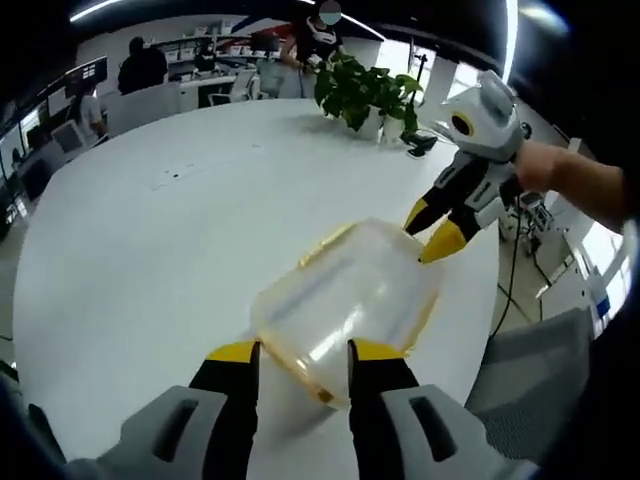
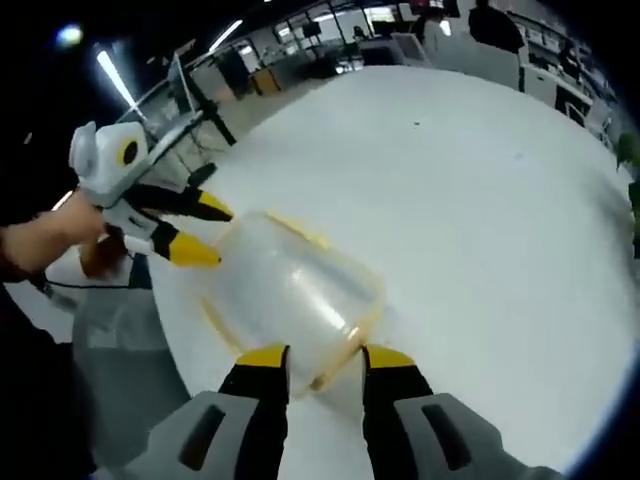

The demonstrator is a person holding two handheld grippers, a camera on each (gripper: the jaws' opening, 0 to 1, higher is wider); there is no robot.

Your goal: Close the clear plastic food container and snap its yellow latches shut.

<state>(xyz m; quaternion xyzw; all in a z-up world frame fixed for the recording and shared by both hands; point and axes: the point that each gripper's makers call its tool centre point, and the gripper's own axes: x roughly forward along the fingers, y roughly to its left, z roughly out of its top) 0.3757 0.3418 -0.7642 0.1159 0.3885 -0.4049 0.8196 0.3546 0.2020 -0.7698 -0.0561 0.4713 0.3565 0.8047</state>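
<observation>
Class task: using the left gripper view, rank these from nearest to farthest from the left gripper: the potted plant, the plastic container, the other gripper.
1. Plastic container: right at the left gripper, its near edge between the fingers.
2. Right gripper: at the container's far right corner.
3. Potted plant: across the white table, near its far edge.

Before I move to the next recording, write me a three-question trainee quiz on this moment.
1. True or false: the clear container rests on the white table.
2. Which claw meets the container's far end in the left gripper view? A) the left claw B) the right claw
3. Fill in: a potted ____ stands at the table's far edge.

Key: 1 true; 2 B; 3 plant.
</observation>
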